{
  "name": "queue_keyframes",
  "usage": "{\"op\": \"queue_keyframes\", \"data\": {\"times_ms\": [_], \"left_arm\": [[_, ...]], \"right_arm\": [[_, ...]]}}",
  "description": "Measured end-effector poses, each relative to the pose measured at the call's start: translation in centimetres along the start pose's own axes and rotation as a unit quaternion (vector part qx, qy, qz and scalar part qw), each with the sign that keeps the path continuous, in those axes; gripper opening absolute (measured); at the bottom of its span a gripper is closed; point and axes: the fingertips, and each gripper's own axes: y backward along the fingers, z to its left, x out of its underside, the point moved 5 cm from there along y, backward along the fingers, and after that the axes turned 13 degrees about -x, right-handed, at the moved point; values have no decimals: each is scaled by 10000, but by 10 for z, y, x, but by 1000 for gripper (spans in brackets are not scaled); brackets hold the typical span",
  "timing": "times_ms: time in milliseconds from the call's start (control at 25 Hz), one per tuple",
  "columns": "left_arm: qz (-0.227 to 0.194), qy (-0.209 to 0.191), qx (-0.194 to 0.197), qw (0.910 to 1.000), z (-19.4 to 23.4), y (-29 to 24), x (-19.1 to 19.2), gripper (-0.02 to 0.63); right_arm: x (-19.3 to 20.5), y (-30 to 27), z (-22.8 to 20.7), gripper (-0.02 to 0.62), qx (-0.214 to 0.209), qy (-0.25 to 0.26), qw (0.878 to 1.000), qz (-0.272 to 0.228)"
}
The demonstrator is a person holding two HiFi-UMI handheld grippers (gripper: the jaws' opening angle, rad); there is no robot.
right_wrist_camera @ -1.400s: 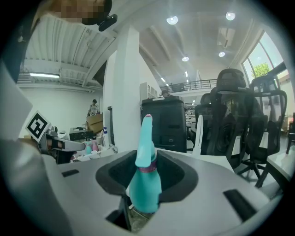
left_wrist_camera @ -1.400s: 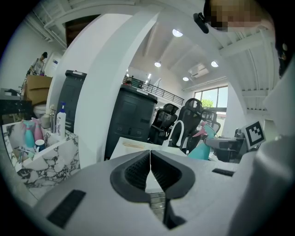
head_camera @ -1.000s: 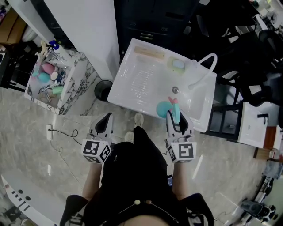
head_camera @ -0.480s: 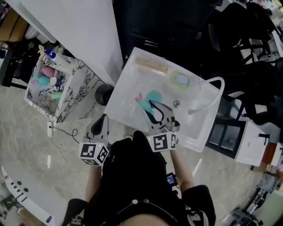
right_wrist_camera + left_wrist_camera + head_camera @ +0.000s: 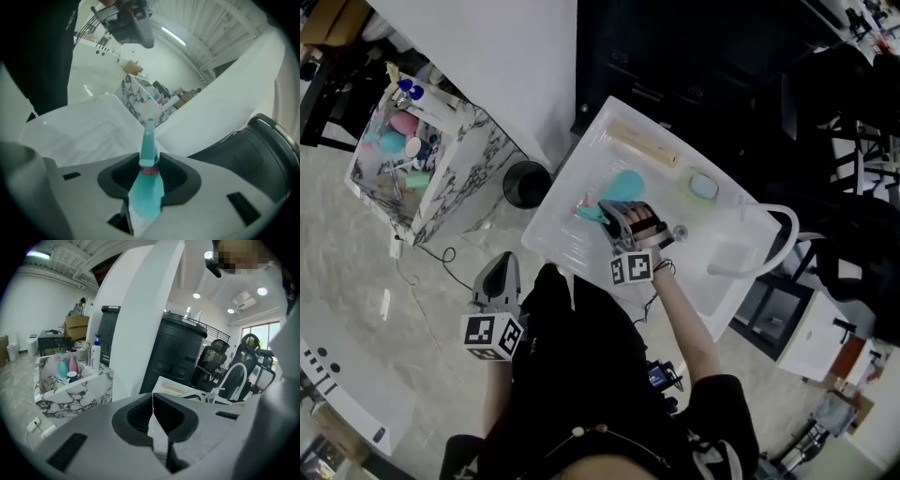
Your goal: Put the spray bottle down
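The teal spray bottle (image 5: 623, 186) lies tilted over the ribbed drainboard of the white sink (image 5: 581, 169), its nozzle pointing left. My right gripper (image 5: 611, 214) is shut on it. In the right gripper view the pads clamp the spray bottle (image 5: 148, 187) just below its pink neck ring, and the nozzle sticks out past the right gripper (image 5: 150, 169). Whether the bottle touches the drainboard I cannot tell. My left gripper (image 5: 500, 274) hangs over the floor in front of the sink. The left gripper (image 5: 152, 401) is shut, with its jaws touching and nothing between them.
A marble-patterned box (image 5: 464, 178) of bottles stands left of the sink, with a black bin (image 5: 526, 184) between them. The sink holds a wooden brush (image 5: 642, 142), a soap dish (image 5: 704, 185), a drain (image 5: 680, 231) and a curved white faucet (image 5: 773, 239). A cable (image 5: 427, 281) lies on the floor.
My right gripper has swung from the sink's front edge up and left over the drainboard and rolled the bottle from upright onto its side. The left gripper has drifted slightly left.
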Motion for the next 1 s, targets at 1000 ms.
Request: {"op": "queue_keyframes", "data": {"times_ms": [1000], "left_arm": [[164, -127, -48, 9998, 18, -30, -21, 8]], "right_arm": [[30, -63, 33, 145, -936, 1427, 9828, 702]]}}
